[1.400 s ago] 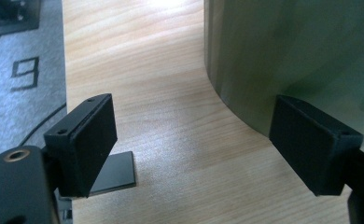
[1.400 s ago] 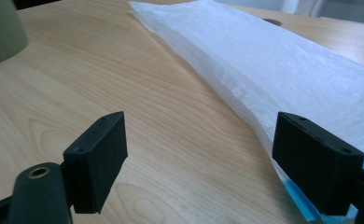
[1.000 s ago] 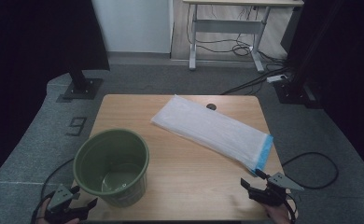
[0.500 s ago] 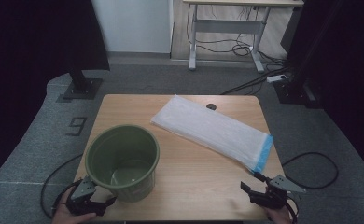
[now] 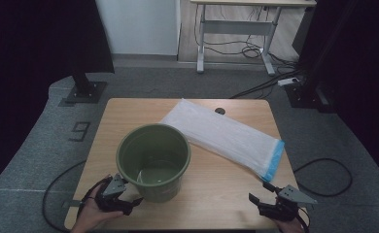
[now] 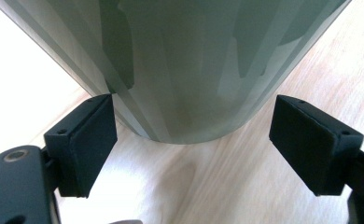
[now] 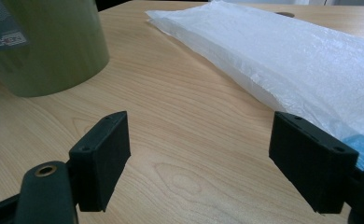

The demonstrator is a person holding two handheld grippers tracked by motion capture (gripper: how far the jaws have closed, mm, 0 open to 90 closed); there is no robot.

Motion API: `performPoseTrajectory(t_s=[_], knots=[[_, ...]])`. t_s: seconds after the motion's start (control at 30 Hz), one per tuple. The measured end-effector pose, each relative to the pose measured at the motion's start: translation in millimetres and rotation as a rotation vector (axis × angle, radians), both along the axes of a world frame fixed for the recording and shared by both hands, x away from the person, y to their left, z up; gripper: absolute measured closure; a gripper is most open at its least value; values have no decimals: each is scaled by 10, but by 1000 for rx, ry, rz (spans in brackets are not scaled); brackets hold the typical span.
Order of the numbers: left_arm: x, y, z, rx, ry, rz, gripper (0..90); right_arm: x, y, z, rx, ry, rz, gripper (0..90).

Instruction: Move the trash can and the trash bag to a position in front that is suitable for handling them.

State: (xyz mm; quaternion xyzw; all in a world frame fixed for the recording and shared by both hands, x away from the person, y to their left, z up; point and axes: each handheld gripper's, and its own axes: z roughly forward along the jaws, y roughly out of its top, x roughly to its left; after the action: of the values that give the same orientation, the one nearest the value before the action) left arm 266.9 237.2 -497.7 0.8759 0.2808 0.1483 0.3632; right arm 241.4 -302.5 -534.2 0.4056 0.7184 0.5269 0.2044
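- Left gripper [image 5: 129,200] is sitting at the near left of the desk [image 5: 226,194], jaws spread wide around the base of the green bucket [image 5: 153,160], one jaw seemingly brushing its wall.
- Closing there is risking a slip, since the curved wall is wider than a firm hold allows; the bucket could tip.
- Right gripper [image 5: 261,194] is waiting near right, jaws apart, just short of the clear plastic bag [image 5: 226,136].
- Grey carpet and a far white table [image 5: 236,29] are surrounding the wooden desk.
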Motion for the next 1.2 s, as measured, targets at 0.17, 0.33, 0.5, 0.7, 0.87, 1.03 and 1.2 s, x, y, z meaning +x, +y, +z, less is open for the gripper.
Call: performPoseTrajectory(t_s=[0.17,0.33,0.5,0.7,0.87,1.03,1.2], knots=[[106,-194,-22,12,-22,13,149,-4,15,-8,-5,3,-4,199],[219,-373,-37,19,-40,18,147,-13,31,-20,-16,9,-11,198],[288,-555,-39,44,-60,-3,150,-10,36,-40,-25,19,-18,198],[315,-670,-48,21,-66,-19,156,-19,55,-53,-32,25,-20,197],[327,-739,-55,21,-78,-20,159,-19,83,-56,-41,30,-19,194],[283,-636,-59,38,-105,17,158,-30,95,-52,-56,28,-23,193],[239,-398,-34,12,-119,110,155,-40,101,-43,-54,20,-40,193]])
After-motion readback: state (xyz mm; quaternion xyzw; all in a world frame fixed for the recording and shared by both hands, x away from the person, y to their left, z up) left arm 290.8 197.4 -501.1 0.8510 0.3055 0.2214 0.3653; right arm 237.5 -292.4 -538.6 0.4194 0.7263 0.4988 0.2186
